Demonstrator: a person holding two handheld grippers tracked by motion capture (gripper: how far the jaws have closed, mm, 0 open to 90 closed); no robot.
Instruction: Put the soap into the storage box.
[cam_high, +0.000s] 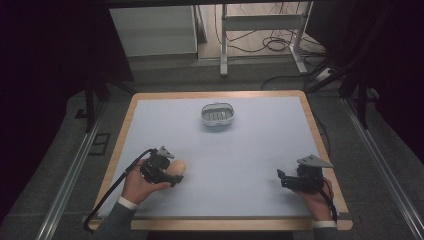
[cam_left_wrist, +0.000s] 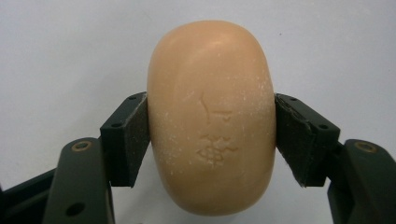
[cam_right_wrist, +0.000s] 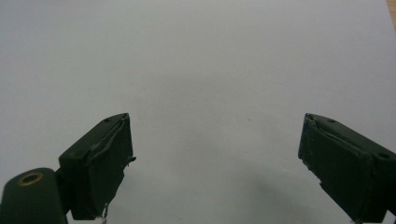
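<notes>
Two black pads (cam_left_wrist: 133, 140) clamp the flanks of a tan soap bar (cam_left_wrist: 211, 116), which stands centre frame in the left gripper view, embossed face toward the camera (a small grape-like stamp, dusted white). Grip looks square, pads at mid-height on both sides. In the high view, the left gripper (cam_high: 170, 175) sits lower left of the frame with the bar poking out to its right, low over the pale blue mat (cam_high: 250, 150). Whether the bar rests on the mat or rides just above it, I cannot tell.

Right gripper (cam_right_wrist: 215, 154): jaws wide apart, nothing between them, bare mat beyond; parked lower right in the high view.

A white slotted soap dish (cam_high: 218, 114) waits at upper centre, well apart from the bar.

Judgement: the pick is done, the carry is starting. Next move calls for a clean lift, a run up-frame to the dish, then a level release.
</notes>
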